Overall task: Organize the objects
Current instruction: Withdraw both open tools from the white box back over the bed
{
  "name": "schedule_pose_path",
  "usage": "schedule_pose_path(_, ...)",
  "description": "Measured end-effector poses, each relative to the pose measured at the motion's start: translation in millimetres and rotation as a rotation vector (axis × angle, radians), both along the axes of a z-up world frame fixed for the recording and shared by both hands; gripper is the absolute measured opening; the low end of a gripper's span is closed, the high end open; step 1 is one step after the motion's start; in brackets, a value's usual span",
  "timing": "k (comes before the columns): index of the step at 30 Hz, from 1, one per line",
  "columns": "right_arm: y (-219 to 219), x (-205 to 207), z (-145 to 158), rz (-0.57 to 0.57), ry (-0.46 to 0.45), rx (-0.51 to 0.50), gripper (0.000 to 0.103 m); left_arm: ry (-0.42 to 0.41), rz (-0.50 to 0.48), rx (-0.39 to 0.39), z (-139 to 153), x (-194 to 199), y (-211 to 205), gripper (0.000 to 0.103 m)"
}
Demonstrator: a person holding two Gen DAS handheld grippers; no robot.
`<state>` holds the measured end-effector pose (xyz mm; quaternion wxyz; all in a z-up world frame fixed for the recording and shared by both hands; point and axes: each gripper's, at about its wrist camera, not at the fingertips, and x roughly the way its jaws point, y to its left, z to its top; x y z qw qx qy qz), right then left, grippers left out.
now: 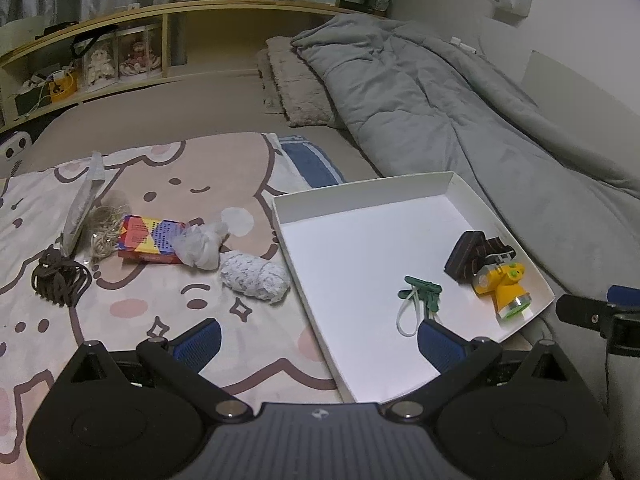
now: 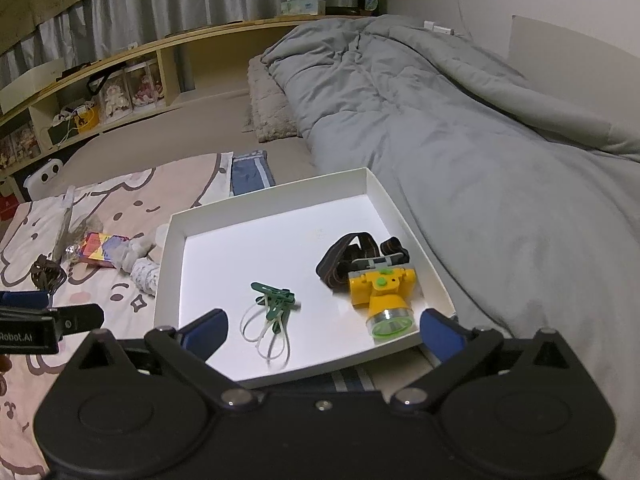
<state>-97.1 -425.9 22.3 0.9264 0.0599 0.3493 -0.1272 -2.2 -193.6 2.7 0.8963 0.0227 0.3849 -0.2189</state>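
A white tray [image 1: 360, 264] lies on the bed and also shows in the right wrist view [image 2: 208, 264]. In it lie a yellow headlamp [image 2: 380, 292] with a dark strap and a green clip with white ties [image 2: 274, 308]; the left wrist view shows the headlamp [image 1: 502, 284] and the clip [image 1: 422, 292] too. Left of the tray on the cartoon blanket lie a white yarn ball [image 1: 254, 276], a crumpled plastic bag [image 1: 202, 246], a colourful box [image 1: 150, 240], a twine bundle [image 1: 102, 232], a dark cord bundle [image 1: 60, 276] and a flat packet [image 1: 82, 204]. My left gripper [image 1: 320, 340] is open over the tray's near left edge. My right gripper [image 2: 322, 332] is open at the tray's near edge.
A grey duvet [image 2: 460, 140] is piled along the right of the bed. A fuzzy pillow [image 1: 298, 84] lies behind. A wooden shelf [image 1: 120, 52] with dolls and boxes runs along the back. Folded blue cloth [image 2: 250, 172] lies beyond the tray.
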Motion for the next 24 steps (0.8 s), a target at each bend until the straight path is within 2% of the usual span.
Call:
schedule_pose_path(9, 18, 18, 1, 0.025, -0.003, -0.003, 0.103, -0.006, 0.063, 0.006, 3, 14, 28, 0.103)
schedule_pose_path(24, 78, 82, 1, 0.136, -0.028, 0.024, 0.103, -0.017, 0.220, 0.044, 8, 46, 95, 0.103)
